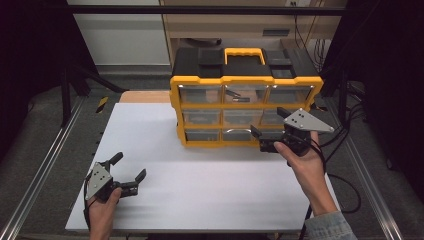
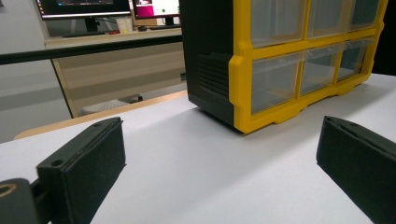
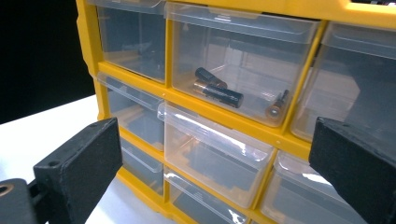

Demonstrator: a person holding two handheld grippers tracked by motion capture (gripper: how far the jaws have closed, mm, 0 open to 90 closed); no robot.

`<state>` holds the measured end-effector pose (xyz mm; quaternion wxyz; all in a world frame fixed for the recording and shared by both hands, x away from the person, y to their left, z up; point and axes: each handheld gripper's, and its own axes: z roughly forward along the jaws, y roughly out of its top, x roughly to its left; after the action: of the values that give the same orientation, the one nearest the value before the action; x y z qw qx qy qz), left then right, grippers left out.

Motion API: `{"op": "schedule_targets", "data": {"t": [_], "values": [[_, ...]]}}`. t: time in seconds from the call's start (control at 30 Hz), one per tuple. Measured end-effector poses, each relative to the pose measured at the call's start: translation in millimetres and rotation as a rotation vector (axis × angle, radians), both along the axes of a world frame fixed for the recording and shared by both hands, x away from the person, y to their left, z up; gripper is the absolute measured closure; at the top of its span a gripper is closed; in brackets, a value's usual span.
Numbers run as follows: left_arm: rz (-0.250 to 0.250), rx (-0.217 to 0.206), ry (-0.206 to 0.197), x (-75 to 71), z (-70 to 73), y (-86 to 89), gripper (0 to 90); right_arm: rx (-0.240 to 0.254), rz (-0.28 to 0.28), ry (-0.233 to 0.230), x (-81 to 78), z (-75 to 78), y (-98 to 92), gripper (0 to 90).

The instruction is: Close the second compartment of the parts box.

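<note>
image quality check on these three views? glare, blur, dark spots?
High view: soft focus, dark surround, bright white table, drawer fronts of the organizer reflect. Left gripper view: near jaws soft, background monitors blown out. Right gripper view: sharp on the batteries; light glare streaks on clear drawers; left background black.

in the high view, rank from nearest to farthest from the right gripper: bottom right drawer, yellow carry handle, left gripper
1. bottom right drawer, right beside the open right gripper.
2. yellow carry handle, up on the organiser's top.
3. left gripper, across the table at the near left.
</note>
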<state>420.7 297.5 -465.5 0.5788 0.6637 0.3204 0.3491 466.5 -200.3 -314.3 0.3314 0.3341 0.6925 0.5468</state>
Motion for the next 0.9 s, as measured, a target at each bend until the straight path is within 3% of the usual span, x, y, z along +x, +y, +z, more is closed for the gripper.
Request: {"op": "schedule_targets", "data": {"t": [0.9], "values": [[-0.004,0.001,0.000,0.0,-0.6,-0.4,0.9,0.024,-0.012,0.021,-19.2,-16.5,-16.9,3.5]]}}
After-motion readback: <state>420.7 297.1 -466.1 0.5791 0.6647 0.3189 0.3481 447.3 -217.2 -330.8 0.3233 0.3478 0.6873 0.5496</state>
